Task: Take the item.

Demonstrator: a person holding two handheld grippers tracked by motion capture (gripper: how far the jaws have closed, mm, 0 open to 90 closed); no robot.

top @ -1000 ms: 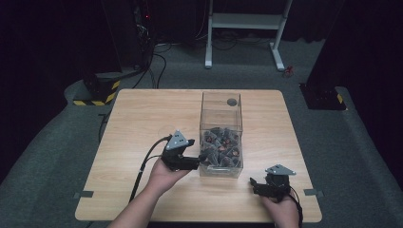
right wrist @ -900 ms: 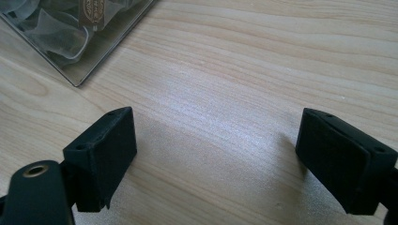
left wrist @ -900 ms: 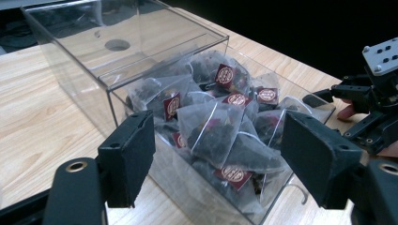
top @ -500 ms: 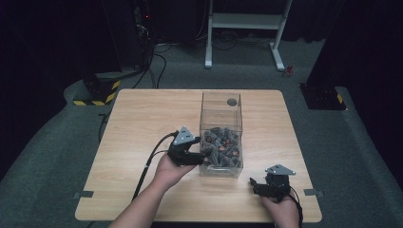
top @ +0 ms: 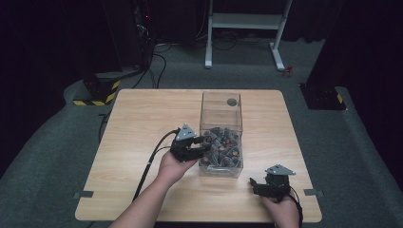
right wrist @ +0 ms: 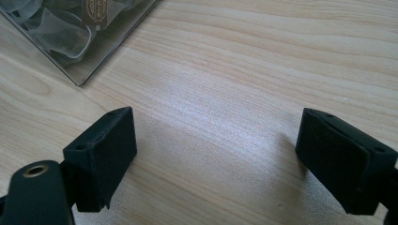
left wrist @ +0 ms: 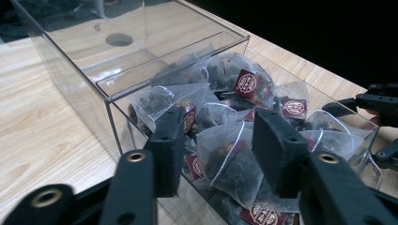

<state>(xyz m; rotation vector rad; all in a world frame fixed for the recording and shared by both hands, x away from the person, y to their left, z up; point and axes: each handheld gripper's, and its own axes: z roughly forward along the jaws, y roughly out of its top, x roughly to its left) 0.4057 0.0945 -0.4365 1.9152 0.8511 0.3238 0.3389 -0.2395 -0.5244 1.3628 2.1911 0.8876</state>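
Observation:
A clear plastic box stands mid-table, its near half heaped with pyramid tea bags bearing dark red tags. My left gripper reaches over the box's left wall into the heap. In the left gripper view its jaws have just been closing and stand either side of one mesh tea bag; the pads are close to it but no squeeze shows. My right gripper rests near the table's front right, open, with bare wood between its jaws.
The wooden table has bare room left of and behind the box. A corner of the box lies just beyond the right gripper. The box's far half holds no bags. Dark floor, a stand and cables lie beyond the table.
My left gripper has moved right, from beside the box to over its wall among the tea bags, and its jaws have narrowed. The right gripper has stayed put.

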